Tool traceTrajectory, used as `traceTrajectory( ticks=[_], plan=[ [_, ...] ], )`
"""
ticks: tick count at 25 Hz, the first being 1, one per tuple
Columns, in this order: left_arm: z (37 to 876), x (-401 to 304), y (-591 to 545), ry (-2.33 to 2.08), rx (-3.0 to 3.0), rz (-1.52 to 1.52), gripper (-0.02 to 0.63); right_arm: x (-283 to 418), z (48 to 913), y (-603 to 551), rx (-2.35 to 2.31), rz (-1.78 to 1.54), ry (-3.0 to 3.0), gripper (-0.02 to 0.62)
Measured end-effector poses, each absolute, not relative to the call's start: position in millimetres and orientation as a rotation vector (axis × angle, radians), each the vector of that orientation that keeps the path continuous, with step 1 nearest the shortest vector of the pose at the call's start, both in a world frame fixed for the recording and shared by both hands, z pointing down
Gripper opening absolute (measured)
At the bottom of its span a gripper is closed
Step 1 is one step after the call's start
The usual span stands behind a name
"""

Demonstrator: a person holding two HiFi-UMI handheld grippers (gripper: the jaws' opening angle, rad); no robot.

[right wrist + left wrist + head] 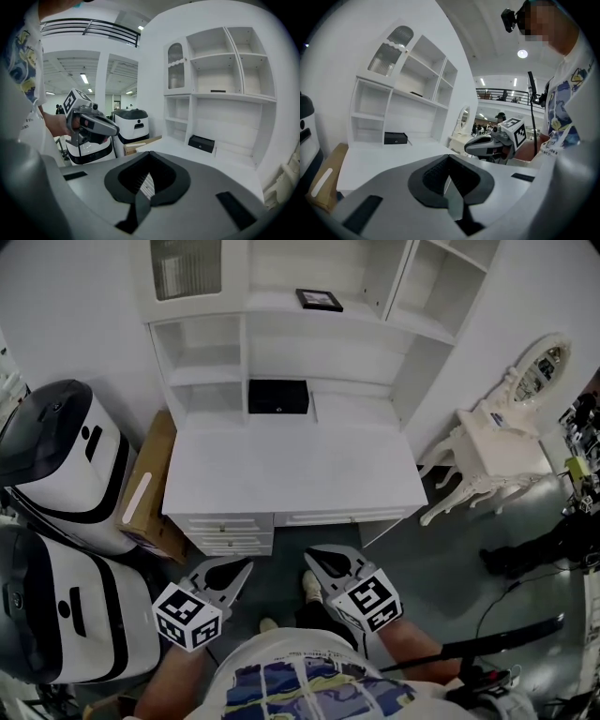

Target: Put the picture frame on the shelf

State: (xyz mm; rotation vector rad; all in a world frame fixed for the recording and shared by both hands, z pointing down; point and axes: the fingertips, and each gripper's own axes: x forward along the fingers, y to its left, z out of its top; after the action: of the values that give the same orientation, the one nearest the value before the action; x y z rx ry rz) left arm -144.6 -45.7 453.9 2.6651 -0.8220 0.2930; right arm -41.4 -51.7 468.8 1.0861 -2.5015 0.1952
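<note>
2 grippers sit nearest you, held low and close to your body in front of the drawers. The left gripper (230,573) and the right gripper (323,568) are side by side, marker cubes up, both aimed forward and a little downward at the desk. Each one has its jaws pressed fully together with nothing between them, so you are carrying nothing. Beyond them is the bare top of the white wooden desk (291,465), and at its back, under the hutch, sits a small black rectangular box (277,397). Farthest off, the flat black rectangular picture frame (319,299) already lies face up on the upper white wooden shelf (262,304) of the hutch, well apart from both grippers, so the placing looks done or not in hand just now. If you do go for it, expect a light, stiff thing with a smooth border that may slip and probably a glazed front that could crack. Take it across 1 side of the border, pads on the moulding rather than the pane. Because it lies flat, you would likely need to tip up or slide out an edge first, and whether any edge overhangs cannot be told from here.
</note>
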Motion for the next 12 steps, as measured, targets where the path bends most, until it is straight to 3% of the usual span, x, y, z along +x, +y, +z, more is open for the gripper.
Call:
traceTrajectory(
  ticks=[12],
  plan=[
    [457.1, -149.4, -47.8, -0.838, 2.631, 0.303, 0.014, -54.2, 463.7, -57.7, 1.043, 0.206, -2.519, 0.025]
  ],
)
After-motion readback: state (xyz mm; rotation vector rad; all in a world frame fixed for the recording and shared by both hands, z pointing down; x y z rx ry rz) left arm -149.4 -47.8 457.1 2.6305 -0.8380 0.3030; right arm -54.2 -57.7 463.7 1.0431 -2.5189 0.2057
